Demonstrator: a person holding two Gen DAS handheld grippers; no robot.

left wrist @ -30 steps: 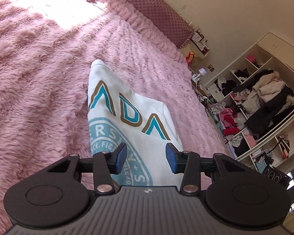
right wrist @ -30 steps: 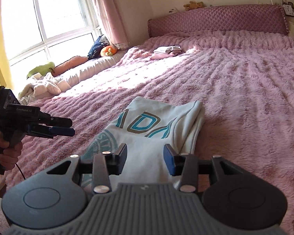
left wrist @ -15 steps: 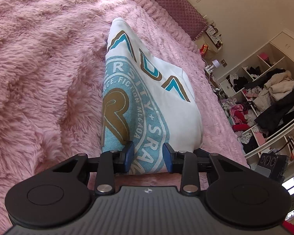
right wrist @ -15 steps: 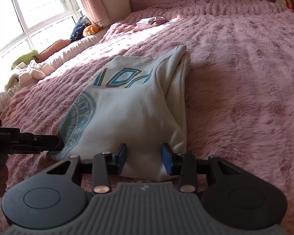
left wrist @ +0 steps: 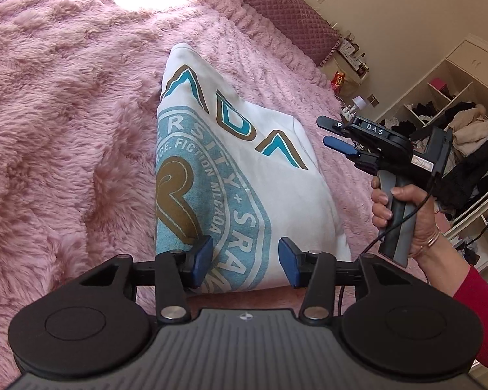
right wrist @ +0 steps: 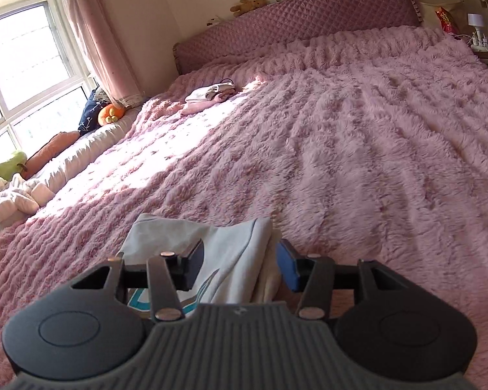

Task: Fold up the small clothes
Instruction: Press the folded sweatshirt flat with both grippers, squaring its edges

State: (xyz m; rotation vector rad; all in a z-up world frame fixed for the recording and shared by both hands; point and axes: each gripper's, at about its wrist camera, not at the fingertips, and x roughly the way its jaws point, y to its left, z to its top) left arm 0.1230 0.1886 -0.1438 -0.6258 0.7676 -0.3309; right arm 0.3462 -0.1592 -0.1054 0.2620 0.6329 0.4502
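Note:
A folded white garment [left wrist: 240,175] with a teal and gold print lies on the pink fluffy bedspread [left wrist: 65,123]. My left gripper [left wrist: 245,261] sits at its near hem, jaws opening, with the printed cloth lying between the blue pads but not pinched. My right gripper [left wrist: 325,131], gripped by a hand [left wrist: 403,211] in a red sleeve, hovers beside the garment's right edge with its jaws opening and empty. In the right wrist view that gripper [right wrist: 240,263] hangs over the garment's [right wrist: 231,247] folded edge; most of the cloth is hidden under the tool.
A small folded pile [right wrist: 211,94] lies far up the bed near the quilted headboard [right wrist: 296,29]. Cushions and soft toys [right wrist: 110,113] line the window side. Open shelves with heaped clothes [left wrist: 465,149] stand beyond the bed's right side. The bedspread stretches wide around the garment.
Both grippers' jaws have widened. The right gripper has swung forward along the garment's right side and up, now plainly seen in the left wrist view. The left gripper has sunk a little to the hem.

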